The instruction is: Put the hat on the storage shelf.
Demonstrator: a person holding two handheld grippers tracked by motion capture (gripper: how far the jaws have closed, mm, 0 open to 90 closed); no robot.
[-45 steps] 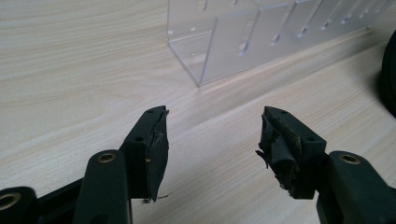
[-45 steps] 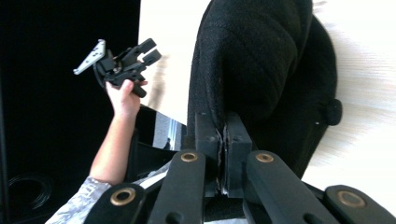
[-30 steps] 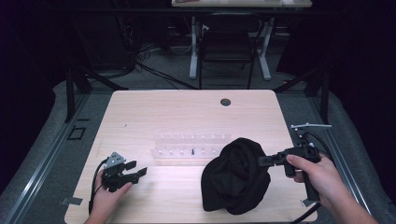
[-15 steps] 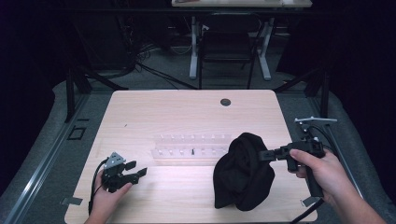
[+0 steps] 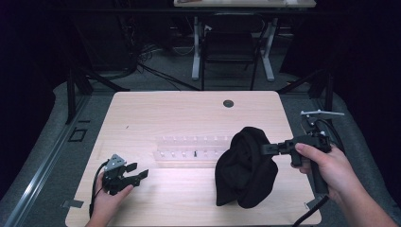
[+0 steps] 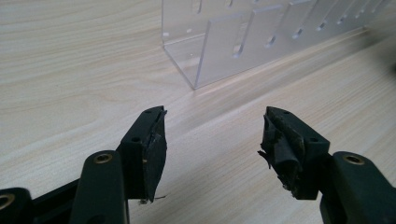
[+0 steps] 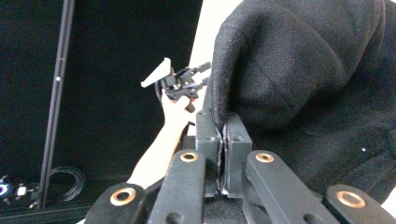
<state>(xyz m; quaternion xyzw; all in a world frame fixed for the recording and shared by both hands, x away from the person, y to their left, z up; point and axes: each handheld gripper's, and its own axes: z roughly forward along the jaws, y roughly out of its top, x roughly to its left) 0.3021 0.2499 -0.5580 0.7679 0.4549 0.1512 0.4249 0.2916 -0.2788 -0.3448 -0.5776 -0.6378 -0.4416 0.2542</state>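
A black knit cloth hangs bunched at the table's right front, its lower folds near the wood. My right gripper is shut on the cloth's upper edge, pinching the fabric between its jaws and holding it lifted. My left gripper rests at the table's front left, held in a hand, its jaws open with nothing between them. In the right gripper view the left gripper shows farther off beside the cloth.
A clear acrylic rack with slots lies across the middle of the wooden table; its near corner stands ahead of the left jaws. A round grommet sits near the far edge. Chairs and cables stand beyond on the dark floor.
My right gripper has risen with the cloth, drawing it from a low heap into a taller hanging bundle. The left gripper has stayed where it was.
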